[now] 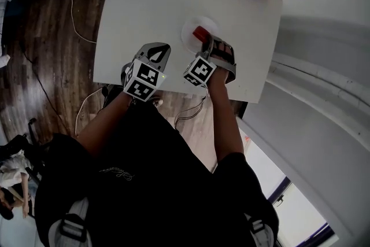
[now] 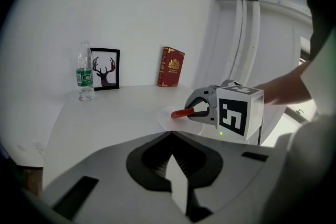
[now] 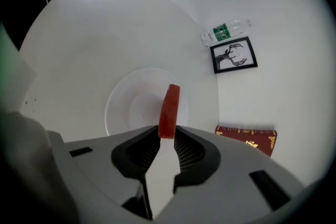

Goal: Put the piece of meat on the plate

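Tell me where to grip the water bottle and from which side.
Probably best at the green label on the water bottle, coming in level across the table from the front. It stands upright and slim, and the framed deer picture stands close on one side.

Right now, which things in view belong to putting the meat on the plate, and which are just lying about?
Belongs to the job:
- piece of meat, clamped in the jaws of the right gripper
- plate, under the meat

Just lying about:
- water bottle
- framed deer picture
- red book
- left gripper, idle, jaws shut on nothing
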Demonstrator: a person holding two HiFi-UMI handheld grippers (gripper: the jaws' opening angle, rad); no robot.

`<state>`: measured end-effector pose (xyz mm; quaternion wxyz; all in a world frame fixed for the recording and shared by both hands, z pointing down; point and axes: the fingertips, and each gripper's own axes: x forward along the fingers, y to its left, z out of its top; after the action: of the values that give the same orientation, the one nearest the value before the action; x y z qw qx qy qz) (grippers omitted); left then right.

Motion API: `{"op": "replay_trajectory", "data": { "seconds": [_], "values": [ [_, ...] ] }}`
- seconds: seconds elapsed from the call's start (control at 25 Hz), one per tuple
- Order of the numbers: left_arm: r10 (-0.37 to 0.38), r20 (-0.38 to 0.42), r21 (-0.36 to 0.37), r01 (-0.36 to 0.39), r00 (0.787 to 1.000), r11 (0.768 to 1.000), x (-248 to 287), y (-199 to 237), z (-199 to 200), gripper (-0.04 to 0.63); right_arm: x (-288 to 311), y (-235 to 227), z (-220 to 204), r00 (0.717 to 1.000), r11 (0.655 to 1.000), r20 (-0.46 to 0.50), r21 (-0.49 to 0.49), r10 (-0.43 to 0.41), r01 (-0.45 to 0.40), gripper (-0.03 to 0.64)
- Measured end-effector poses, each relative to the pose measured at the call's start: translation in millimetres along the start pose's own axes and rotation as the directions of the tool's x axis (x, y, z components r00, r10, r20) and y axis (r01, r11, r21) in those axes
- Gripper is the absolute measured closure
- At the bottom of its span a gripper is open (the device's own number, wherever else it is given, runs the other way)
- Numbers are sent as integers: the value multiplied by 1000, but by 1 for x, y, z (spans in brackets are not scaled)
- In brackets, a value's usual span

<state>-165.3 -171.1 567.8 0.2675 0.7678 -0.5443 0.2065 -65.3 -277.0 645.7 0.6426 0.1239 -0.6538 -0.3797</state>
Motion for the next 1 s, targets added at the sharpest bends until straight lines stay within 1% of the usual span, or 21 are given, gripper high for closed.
{"op": "replay_trajectory", "data": {
  "seconds": [0.12, 0.24, 0.44, 0.52, 0.6, 0.68, 0.8, 1.0],
  "values": [
    [6, -1, -9, -6, 1000, 1000, -2, 4, -3, 592, 2, -1, -8, 999, 999, -45, -25, -29, 28, 522],
    [5, -3, -17, -5, 1000, 1000, -3, 7, -6, 594, 2, 0, -6, 999, 1000, -33, -17, -22, 22, 520],
    [-7, 0, -24, 7, 1000, 1000, -4, 5, -7, 594, 1, 4, -3, 1000, 999, 12, 36, 25, -25, 520],
    [-23, 9, -45, 23, 1000, 999, -3, 3, -7, 593, 0, 4, -3, 999, 998, 20, 51, 44, -45, 518],
    [-36, 18, -75, 37, 999, 997, -3, 1, -9, 593, 1, 7, -2, 996, 994, 37, 71, 79, -82, 517],
    [-38, 20, -75, 40, 999, 996, -3, 1, -9, 592, 1, 7, -2, 993, 990, 50, 91, 108, -112, 515],
    [-44, 19, -82, 46, 999, 996, -3, 1, -10, 592, 2, 7, -3, 991, 986, 52, 106, 123, -128, 514],
    [-53, 22, -138, 55, 998, 989, -5, 4, -14, 592, 2, 5, 1, 994, 986, 65, 135, 91, -99, 500]
  ]
}}
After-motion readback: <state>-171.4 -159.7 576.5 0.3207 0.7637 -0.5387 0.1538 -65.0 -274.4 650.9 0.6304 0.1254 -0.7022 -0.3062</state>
